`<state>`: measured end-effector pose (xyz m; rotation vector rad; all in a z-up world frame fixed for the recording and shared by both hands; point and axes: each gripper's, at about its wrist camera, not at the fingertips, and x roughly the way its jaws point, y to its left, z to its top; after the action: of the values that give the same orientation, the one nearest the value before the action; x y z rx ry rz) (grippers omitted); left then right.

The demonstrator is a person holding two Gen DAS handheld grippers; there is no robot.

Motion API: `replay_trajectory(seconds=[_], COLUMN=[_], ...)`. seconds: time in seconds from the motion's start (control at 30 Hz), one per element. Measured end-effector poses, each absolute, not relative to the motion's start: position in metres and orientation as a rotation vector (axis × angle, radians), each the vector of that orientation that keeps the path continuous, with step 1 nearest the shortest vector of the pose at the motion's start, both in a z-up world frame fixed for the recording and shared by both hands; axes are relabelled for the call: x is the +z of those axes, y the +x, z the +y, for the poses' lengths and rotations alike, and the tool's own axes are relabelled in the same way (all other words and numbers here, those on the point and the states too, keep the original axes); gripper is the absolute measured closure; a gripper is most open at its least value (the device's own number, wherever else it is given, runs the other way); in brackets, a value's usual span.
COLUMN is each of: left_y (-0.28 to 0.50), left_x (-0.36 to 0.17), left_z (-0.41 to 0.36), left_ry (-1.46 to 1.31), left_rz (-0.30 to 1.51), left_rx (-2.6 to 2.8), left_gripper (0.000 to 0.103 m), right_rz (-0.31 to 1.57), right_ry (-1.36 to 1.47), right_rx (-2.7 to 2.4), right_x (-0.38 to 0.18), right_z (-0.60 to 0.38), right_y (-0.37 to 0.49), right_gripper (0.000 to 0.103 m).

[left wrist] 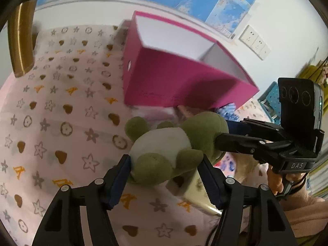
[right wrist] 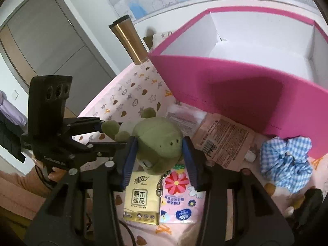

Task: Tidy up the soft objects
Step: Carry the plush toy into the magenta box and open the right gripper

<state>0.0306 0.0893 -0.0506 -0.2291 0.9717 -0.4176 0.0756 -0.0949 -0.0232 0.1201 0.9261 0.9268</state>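
Together, both grippers clamp one green plush frog [right wrist: 157,141] above the pink patterned bedspread [left wrist: 51,123]. Half-open, the left gripper [left wrist: 166,168] pinches its white-bellied body and hind legs; the right gripper [right wrist: 158,153], jaws narrower, squeezes its head. A keychain clip dangles beneath. Behind stands the open pink box [right wrist: 235,94], near a blue gingham scrunchie [right wrist: 287,160] and tissue packets [right wrist: 142,201].

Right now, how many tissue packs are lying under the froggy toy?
2: a gold tissue pack under the frog toy, and a flowery tissue pack touching its right side. More may be hidden.
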Motion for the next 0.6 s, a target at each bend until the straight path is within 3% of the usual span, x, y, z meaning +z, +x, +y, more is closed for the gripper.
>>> replay_trajectory(seconds=[0.37,0.6], left_y=[0.038,0.09], left_x=[0.039,0.068], left_z=[0.06,0.049], left_ry=[-0.11,-0.04], left_rz=[0.765,0.725], left_rx=[-0.443,-0.395], left_gripper=[0.036,0.036], right_rz=[0.717,0.68], right_ry=[0.144,0.203], right_rx=[0.907,0.882], right_x=[0.051,0.069], right_z=[-0.131,-0.139], right_y=[0.079,0.123], right_gripper=[0.056,0.056])
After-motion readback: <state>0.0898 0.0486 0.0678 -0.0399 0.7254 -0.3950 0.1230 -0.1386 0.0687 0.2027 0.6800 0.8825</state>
